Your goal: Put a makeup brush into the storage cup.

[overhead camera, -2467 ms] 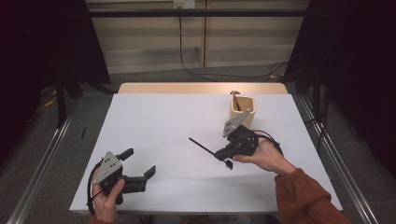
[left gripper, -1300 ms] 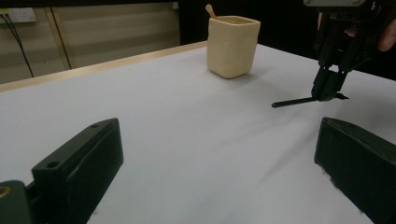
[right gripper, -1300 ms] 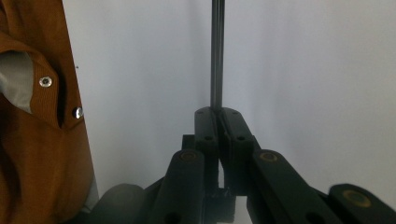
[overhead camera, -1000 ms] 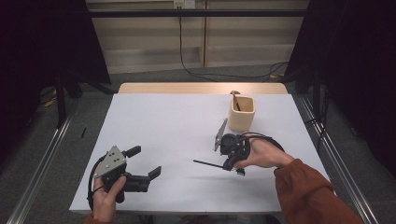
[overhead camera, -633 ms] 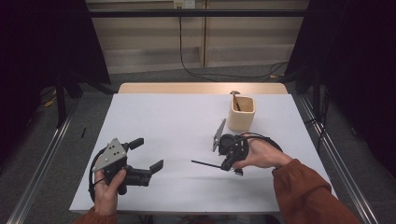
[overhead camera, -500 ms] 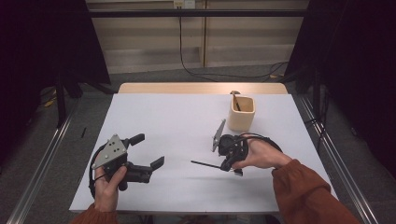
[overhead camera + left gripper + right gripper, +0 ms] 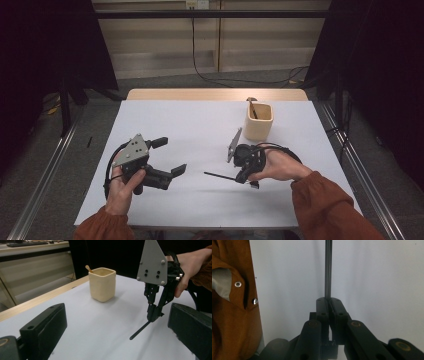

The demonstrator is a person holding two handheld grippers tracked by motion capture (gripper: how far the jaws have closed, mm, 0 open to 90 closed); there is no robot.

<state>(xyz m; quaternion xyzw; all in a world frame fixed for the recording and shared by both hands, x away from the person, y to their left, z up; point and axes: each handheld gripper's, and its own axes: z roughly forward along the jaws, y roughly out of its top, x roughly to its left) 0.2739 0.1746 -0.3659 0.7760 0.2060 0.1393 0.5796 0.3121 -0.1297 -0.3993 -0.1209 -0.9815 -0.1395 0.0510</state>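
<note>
A thin black stick [image 7: 220, 176] lies low over the white table [image 7: 200, 125], with my right gripper [image 7: 242, 178] shut on its near end. In the right gripper view the jaws press together on the stick [image 7: 328, 270], which runs straight ahead from my right gripper [image 7: 328, 302]. My left gripper [image 7: 170, 156] is held above the table's left half, open and holding nothing. Its view looks between wide jaws [image 7: 116, 332] at the right gripper [image 7: 153, 316] and the stick [image 7: 140, 330]. A cream square cup [image 7: 258, 121] with a wooden stick in it stands behind the right gripper.
The cup [image 7: 102, 284] stands near the table's far wooden edge [image 7: 215, 94]. A brown sleeve [image 7: 234, 315] hangs close beside the right gripper. Metal rails run along both sides of the table. Cables trail from both grippers.
My left gripper has risen and moved away from the front edge toward the table's middle. The right gripper, earlier nearer the cup, came forward with the stick and has kept still over the last second.
</note>
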